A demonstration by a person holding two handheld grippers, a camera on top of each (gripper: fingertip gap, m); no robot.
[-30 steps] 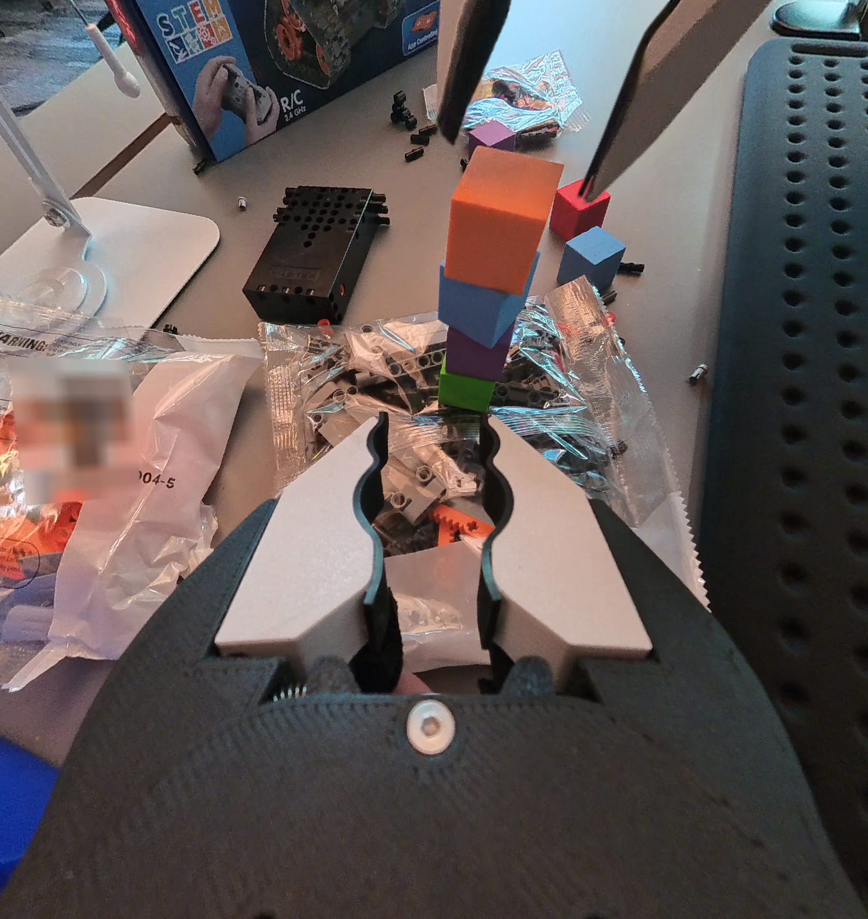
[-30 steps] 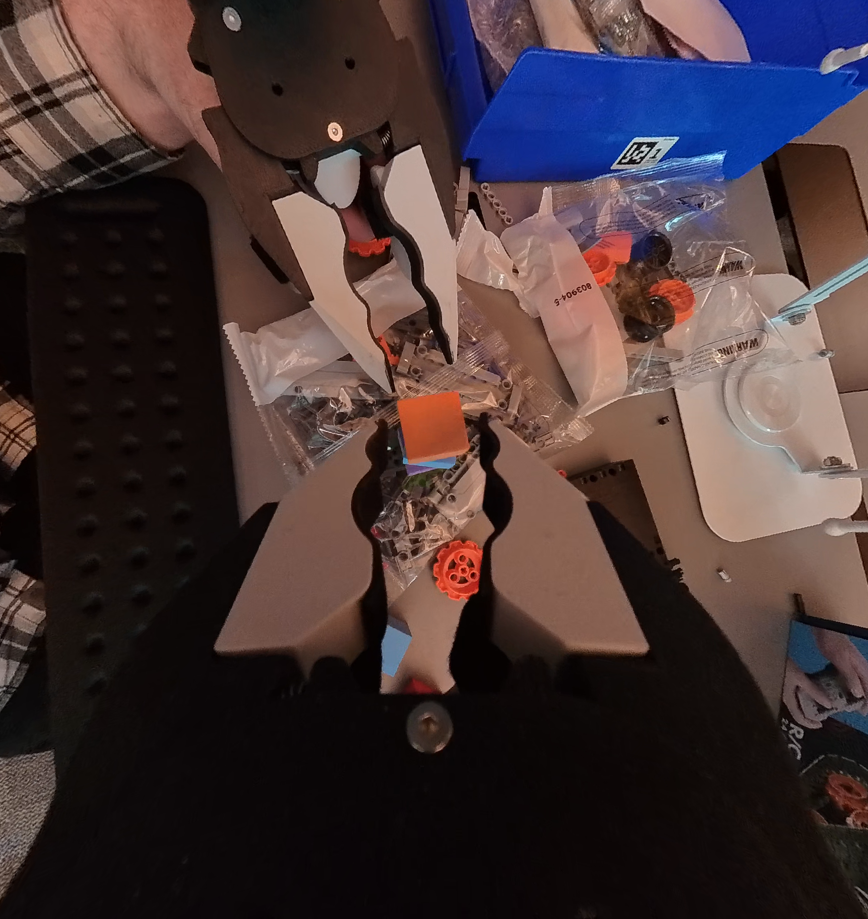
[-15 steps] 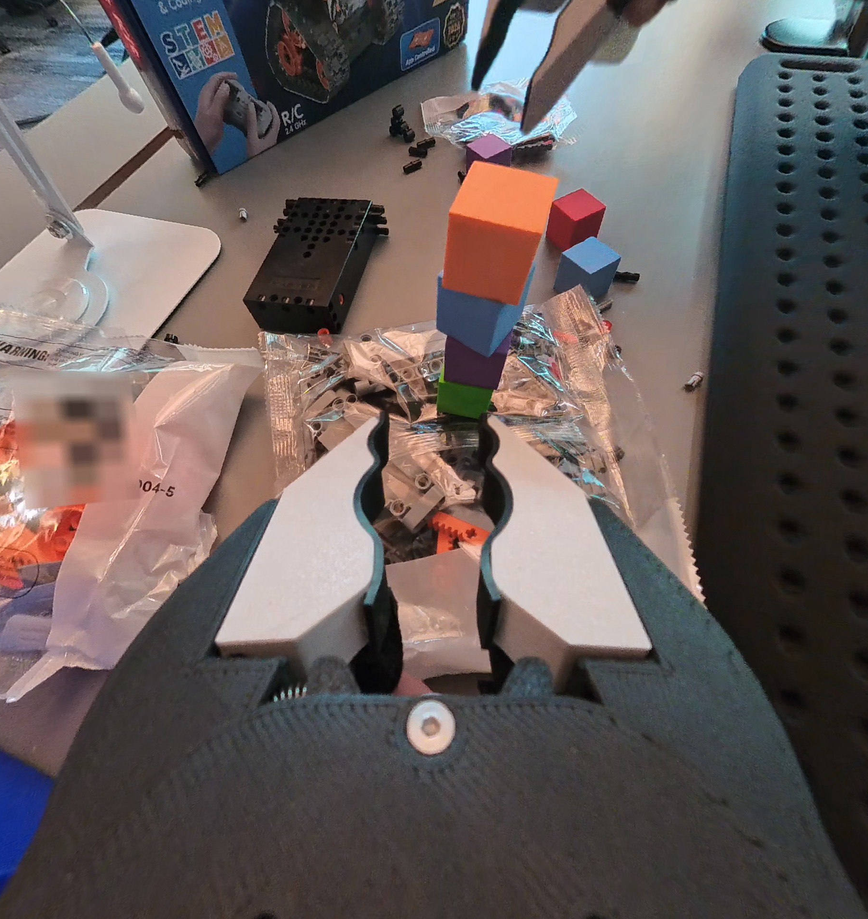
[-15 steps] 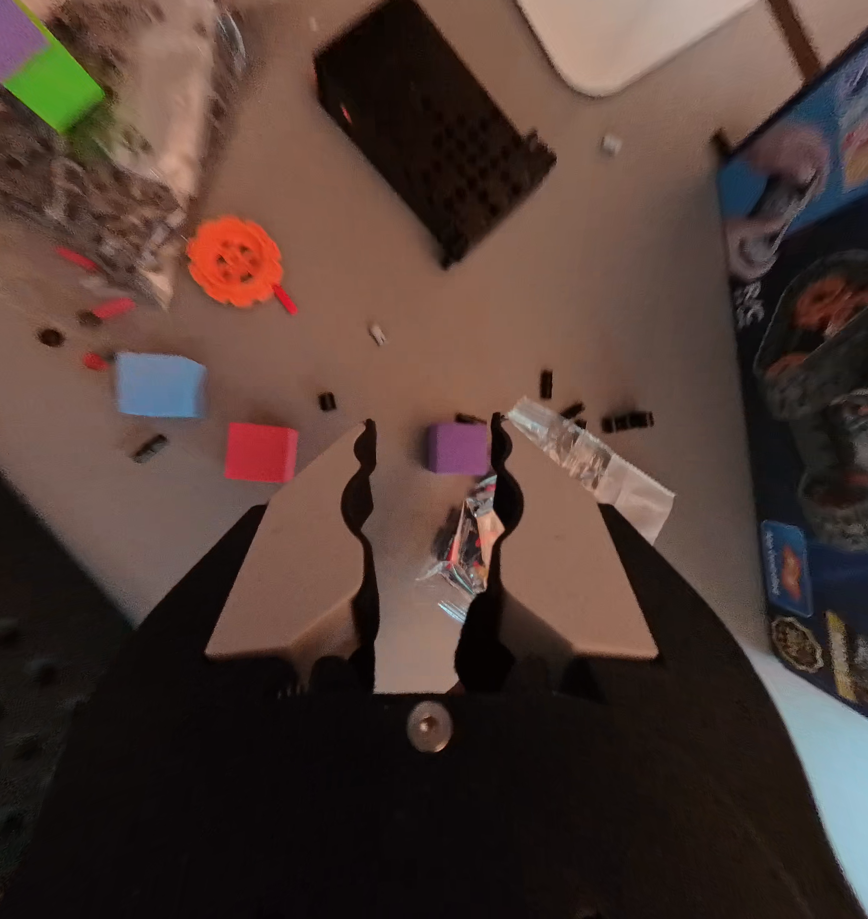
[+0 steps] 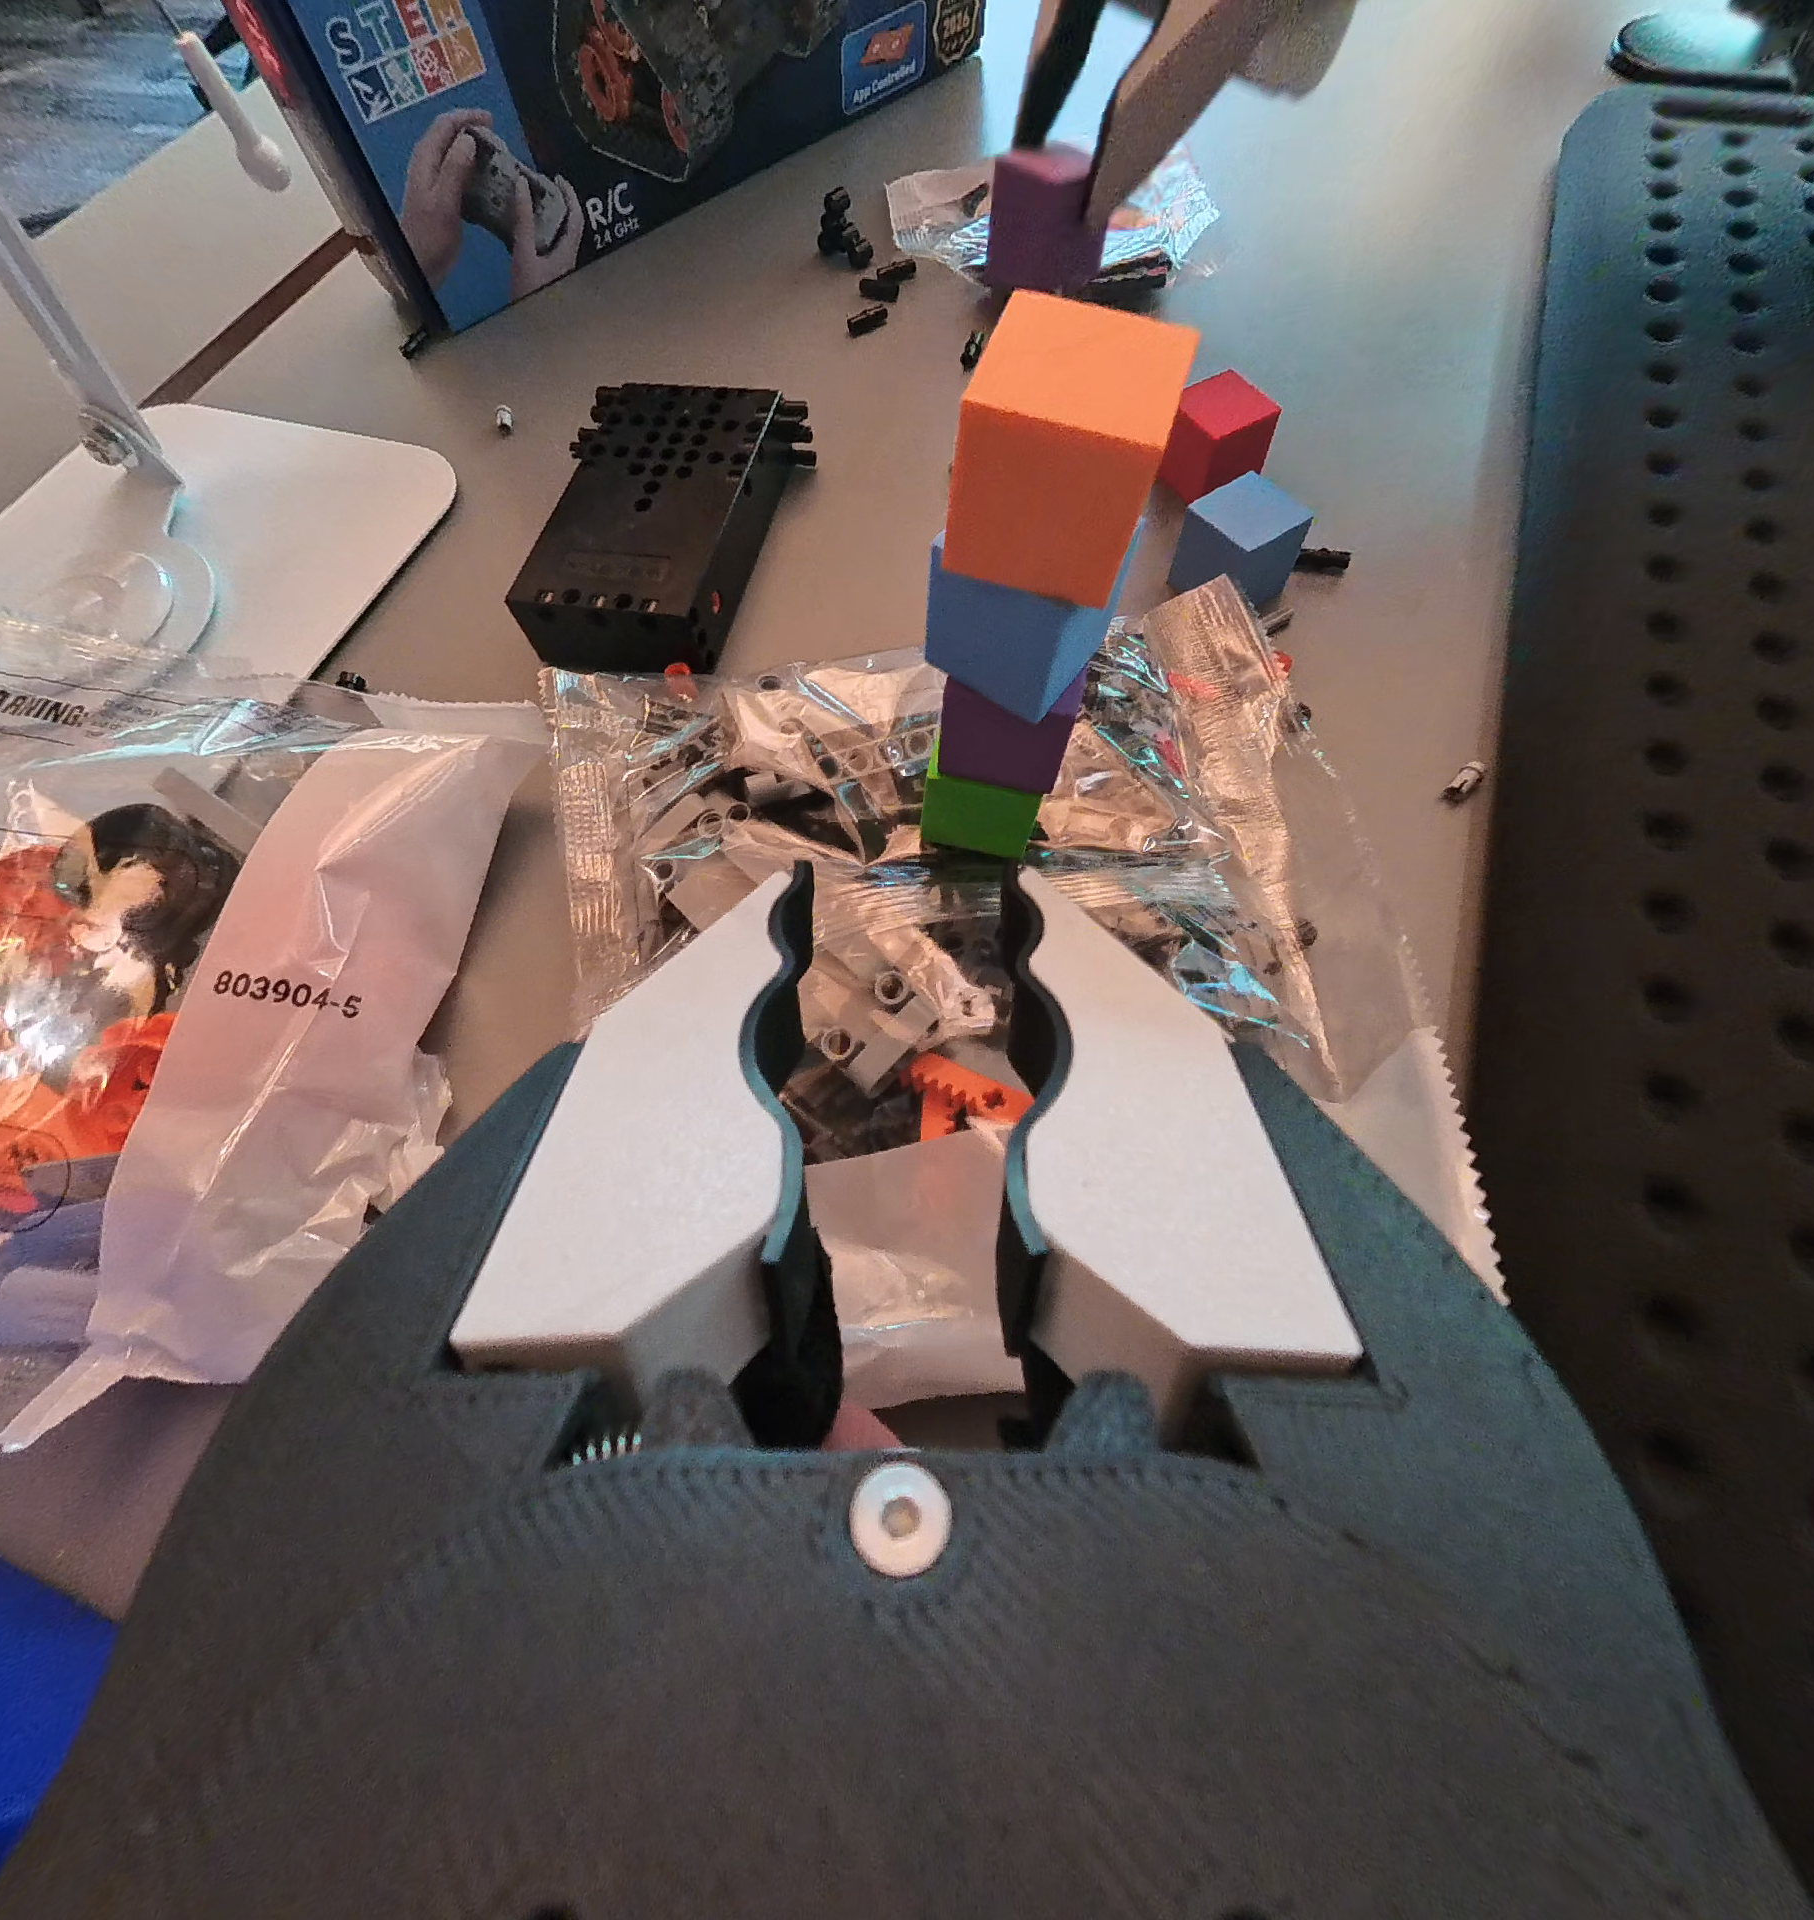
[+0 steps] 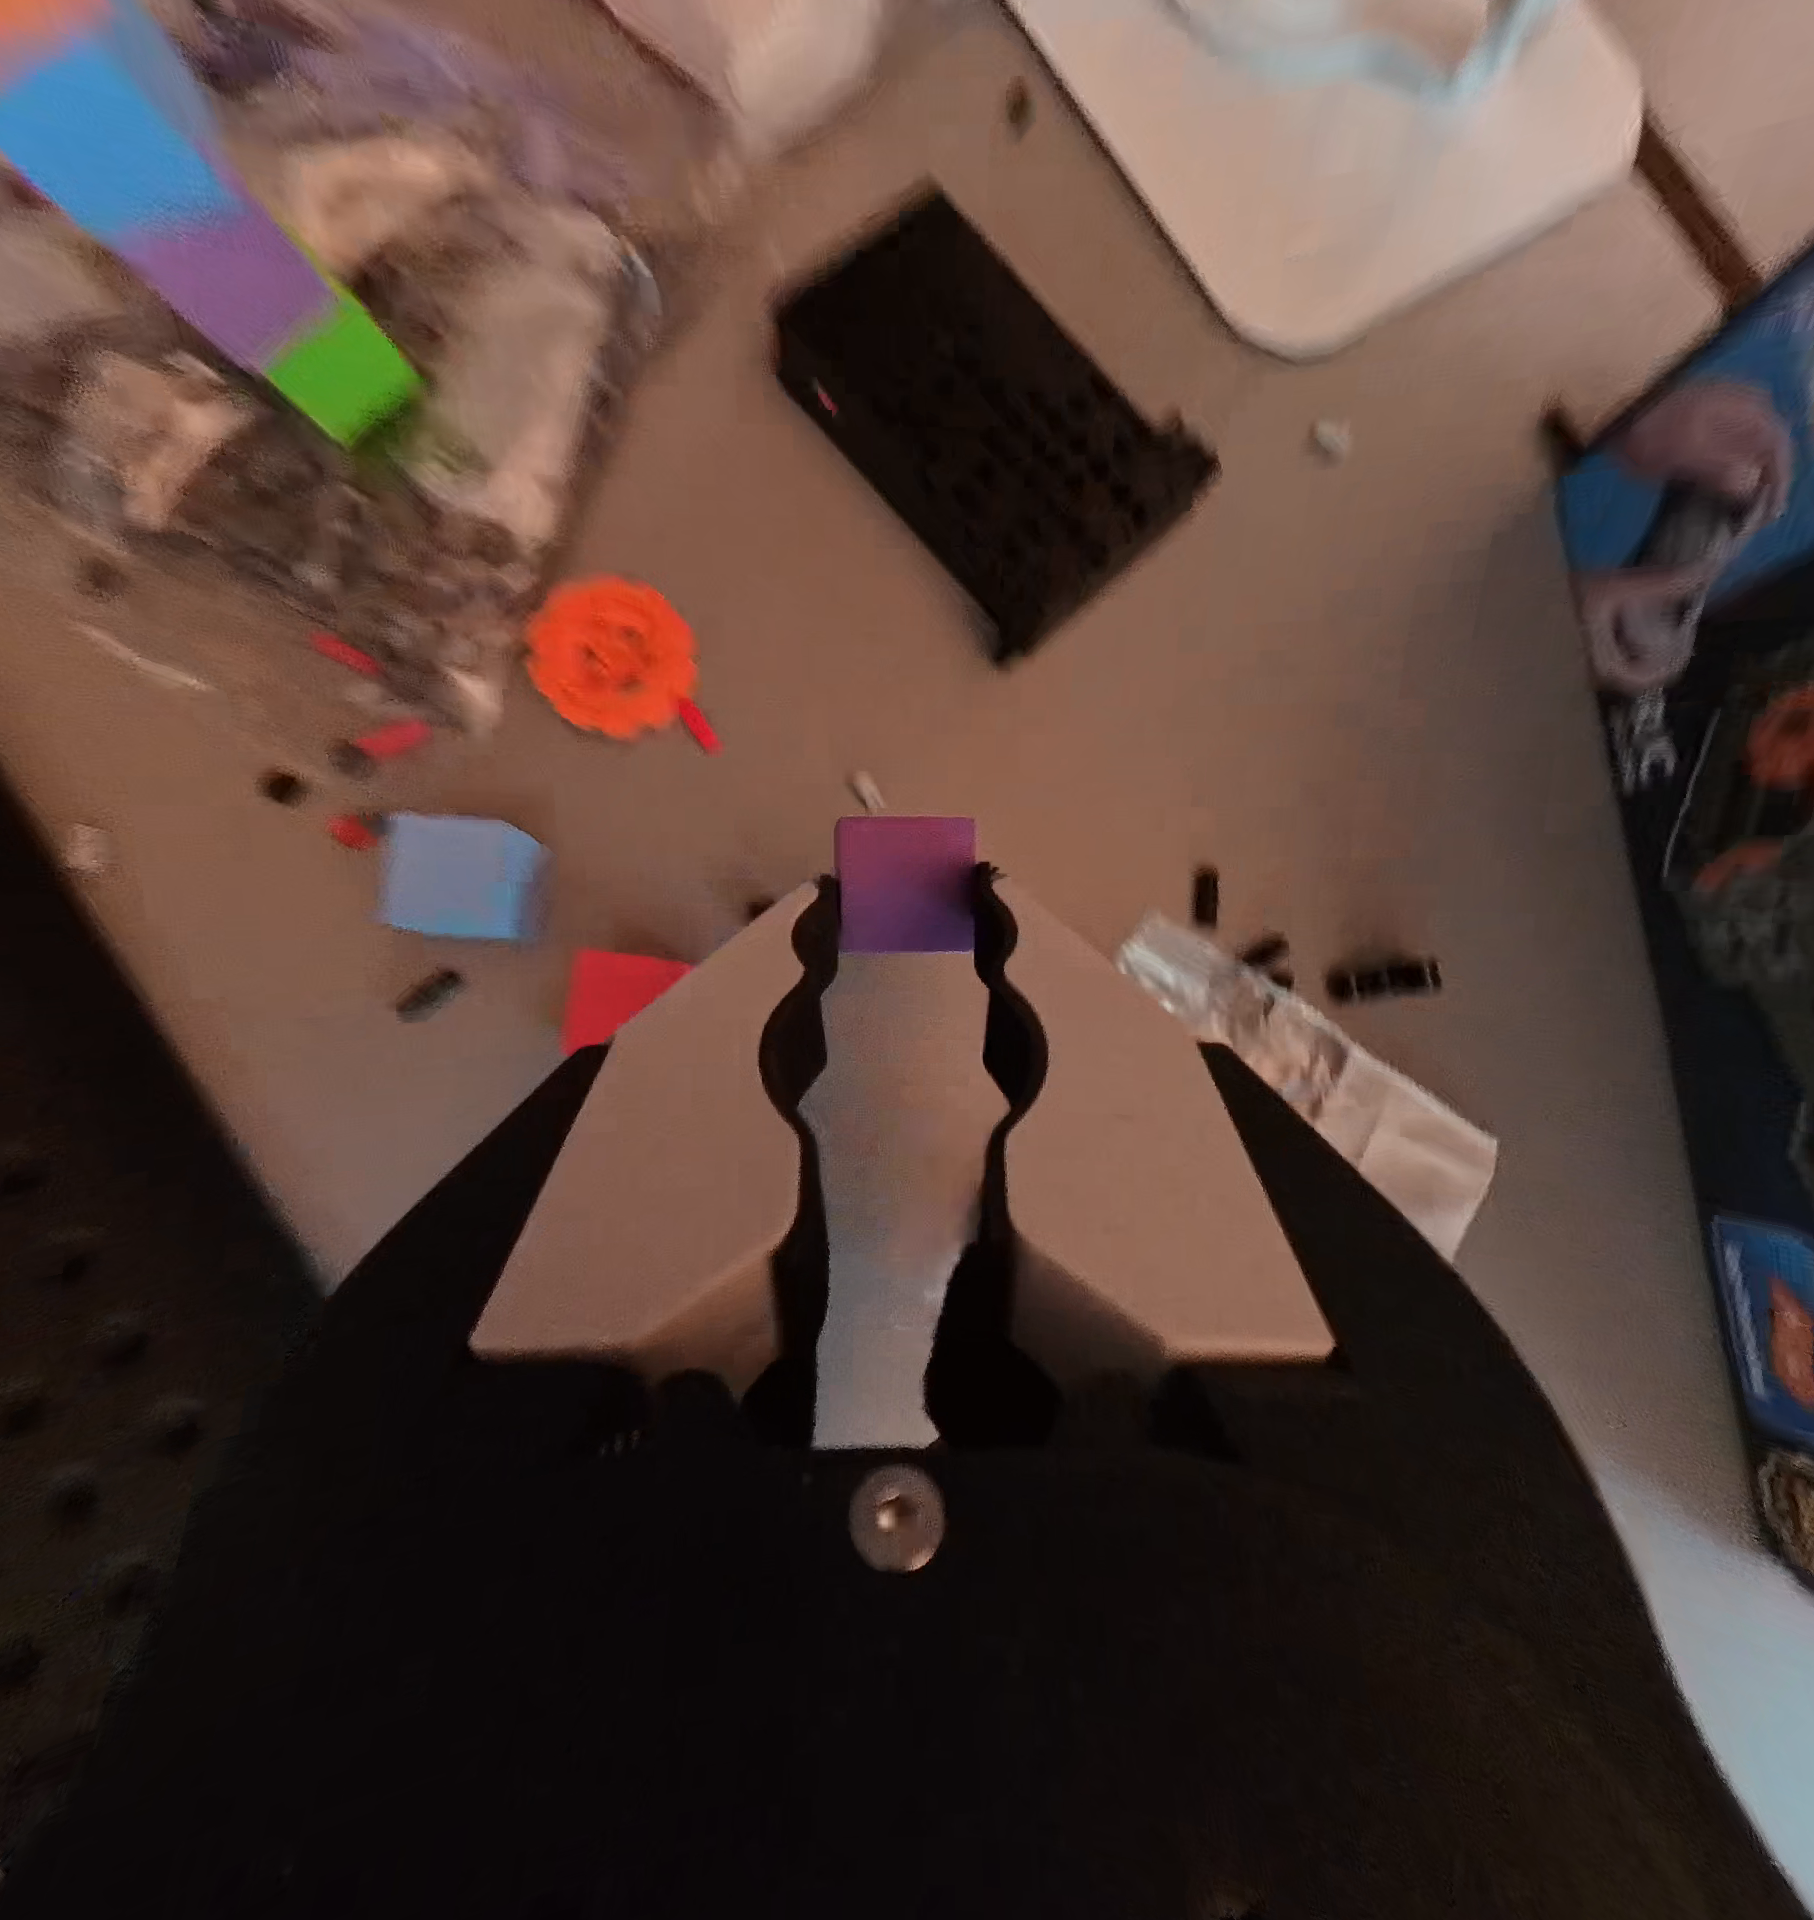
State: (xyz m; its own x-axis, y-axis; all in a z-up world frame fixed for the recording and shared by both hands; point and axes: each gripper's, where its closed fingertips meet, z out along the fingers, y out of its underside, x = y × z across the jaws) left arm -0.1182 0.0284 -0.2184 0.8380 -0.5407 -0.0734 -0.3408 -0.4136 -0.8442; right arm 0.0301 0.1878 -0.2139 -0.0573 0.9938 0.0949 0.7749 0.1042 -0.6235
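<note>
A leaning stack of cubes stands on a clear bag of parts (image 5: 757, 831): green cube (image 5: 976, 816) at the bottom, then purple (image 5: 1002, 740), blue (image 5: 1017, 649) and orange cube (image 5: 1064, 457) on top. My left gripper (image 5: 908, 899) is open and empty, just short of the stack's base. My right gripper (image 6: 905, 883) is shut on a loose purple cube (image 6: 905, 883), lifted off the table; it also shows in the left wrist view (image 5: 1043, 223), beyond the stack. A red cube (image 5: 1220, 431) and a blue cube (image 5: 1241, 535) lie on the table right of the stack.
A black perforated block (image 5: 654, 540), a blue toy box (image 5: 622, 114), a white stand base (image 5: 259, 520) and a white bag with orange wheels (image 5: 207, 1018) lie to the left. A dark perforated pad (image 5: 1703, 727) runs along the right. An orange gear (image 6: 612, 655) and small black pins lie loose. Tip to tip, the grippers are about 20 cm apart.
My right gripper left the stack, moved to the far purple cube, shut on it and lifted it. My left gripper stayed open near the stack's base.
</note>
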